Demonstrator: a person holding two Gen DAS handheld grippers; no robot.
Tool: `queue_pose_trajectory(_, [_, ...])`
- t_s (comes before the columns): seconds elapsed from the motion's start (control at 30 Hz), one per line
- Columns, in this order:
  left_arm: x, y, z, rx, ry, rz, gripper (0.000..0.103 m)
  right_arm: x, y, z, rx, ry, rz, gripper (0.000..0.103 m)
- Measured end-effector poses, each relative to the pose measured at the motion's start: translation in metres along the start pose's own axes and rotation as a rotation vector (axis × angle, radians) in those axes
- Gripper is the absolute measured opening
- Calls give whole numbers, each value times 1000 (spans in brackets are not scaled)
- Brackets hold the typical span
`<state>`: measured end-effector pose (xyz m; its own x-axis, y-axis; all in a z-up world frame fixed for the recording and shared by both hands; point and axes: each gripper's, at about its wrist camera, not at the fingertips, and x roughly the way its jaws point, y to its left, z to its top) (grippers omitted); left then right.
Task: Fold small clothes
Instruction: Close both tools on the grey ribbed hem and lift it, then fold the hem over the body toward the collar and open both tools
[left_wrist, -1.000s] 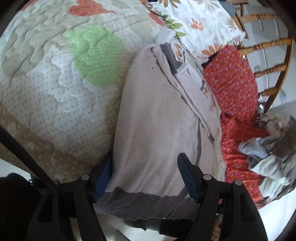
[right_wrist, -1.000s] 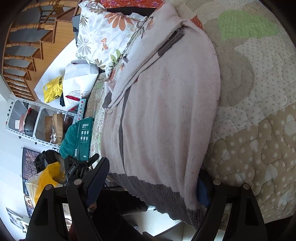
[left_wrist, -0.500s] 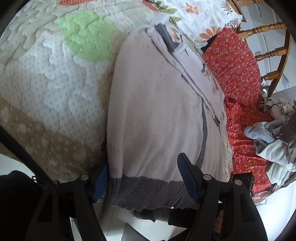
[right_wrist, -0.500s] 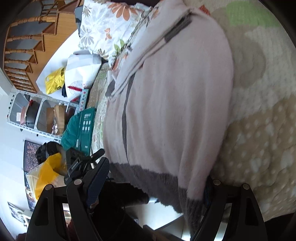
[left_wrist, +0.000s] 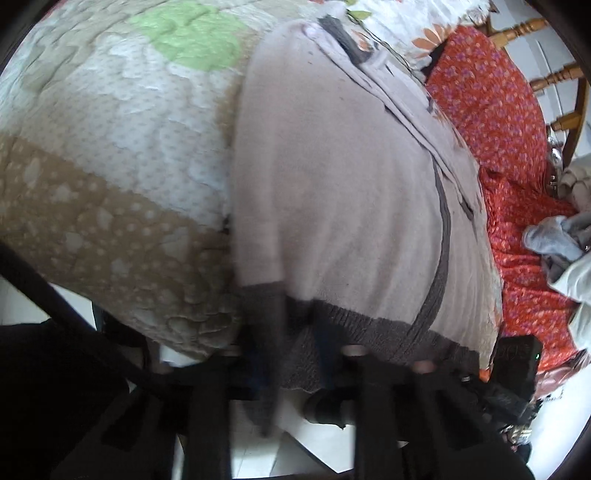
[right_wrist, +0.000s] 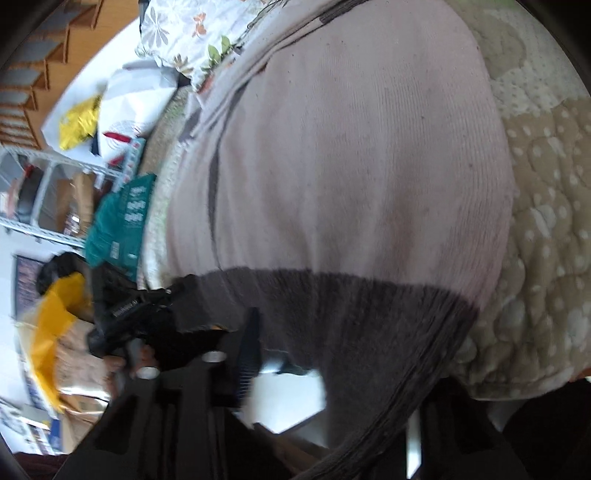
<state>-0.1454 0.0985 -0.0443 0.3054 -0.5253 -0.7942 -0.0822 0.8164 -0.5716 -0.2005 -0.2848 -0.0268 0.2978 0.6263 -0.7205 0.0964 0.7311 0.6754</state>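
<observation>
Pale knit sweater (left_wrist: 340, 192) lay flat on quilted bed (left_wrist: 110, 155); left claw (left_wrist: 291, 343) clenched on grey hem (right_wrist: 351, 317); right claw (right_wrist: 332, 350) likewise gripped hem; frames blurred.

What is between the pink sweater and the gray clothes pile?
In the left wrist view, red flowered fabric lies between the pink sweater and the gray clothes pile.
</observation>
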Motion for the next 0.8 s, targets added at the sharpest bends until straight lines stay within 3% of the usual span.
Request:
queue_pose_trajectory(0.03, [-6, 2, 1, -26, -3, -43, 10, -1, 2, -2, -23, 0, -38, 11])
queue_pose_trajectory(0.07, [-12, 2, 2, -31, -13, -65, 10, -3, 5, -3, -32, -1, -41, 8])
queue_pose_trajectory(0.23, [-41, -19, 23, 11, -87, -119, 10, -31, 34, 10, -105, -61, -10, 6])
queue_pose_trajectory(0.37, [-50, -49, 78, 33, -153, -150, 10, -54, 68, 56, -188, -129, -8, 6])
queue_pose_trajectory(0.6, [-32, -98, 187, 70, -263, -105, 10, -68, 98, 154, -229, -234, -54, 6])
queue_pose_trajectory(0.8, [18, -98, 249, 48, -232, -20, 10, -30, 70, 238, -111, -205, -74, 6])
